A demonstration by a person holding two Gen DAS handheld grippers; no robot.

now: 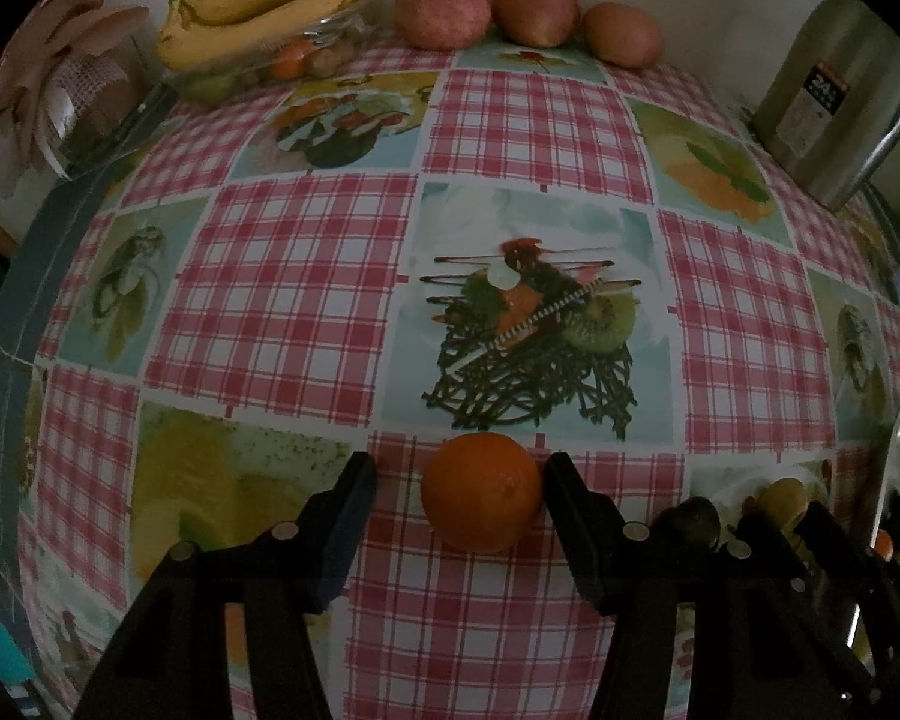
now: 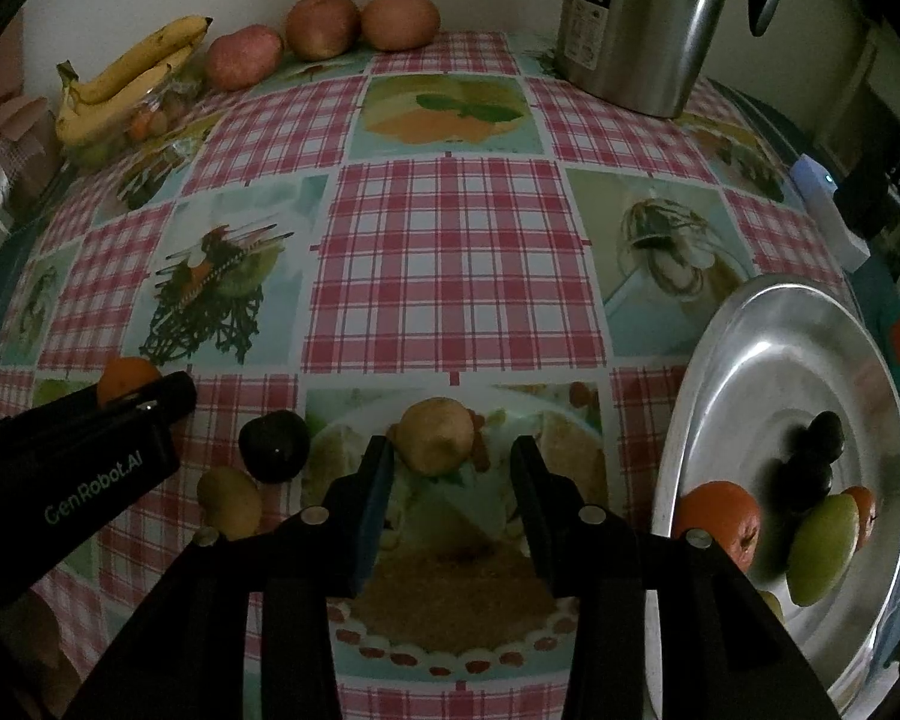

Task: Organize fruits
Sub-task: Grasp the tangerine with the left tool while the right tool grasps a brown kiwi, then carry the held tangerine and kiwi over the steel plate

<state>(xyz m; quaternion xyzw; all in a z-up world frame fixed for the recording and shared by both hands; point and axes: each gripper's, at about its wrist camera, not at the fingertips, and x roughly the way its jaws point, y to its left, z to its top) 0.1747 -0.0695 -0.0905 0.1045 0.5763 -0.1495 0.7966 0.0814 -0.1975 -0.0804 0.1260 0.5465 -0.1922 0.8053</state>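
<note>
A: Fruits lie scattered on the checked-cloth bench (image 2: pixel 462 252); where's the round orange mandarin (image 1: pixel 481 490)?

B: Low centre of the left wrist view, between the left tongs (image 1: pixel 461 483), which stand apart; the right finger looks to touch it, the other is clear.

A: And the right tongs (image 2: pixel 453 468)?

B: Also apart, framing a small yellow-brown fruit (image 2: pixel 438 435), low centre of the right wrist view. My guess is both line up grabs for the shiny metal plate (image 2: pixel 750 324) at the right edge, where sorted fruit already sits.
</note>
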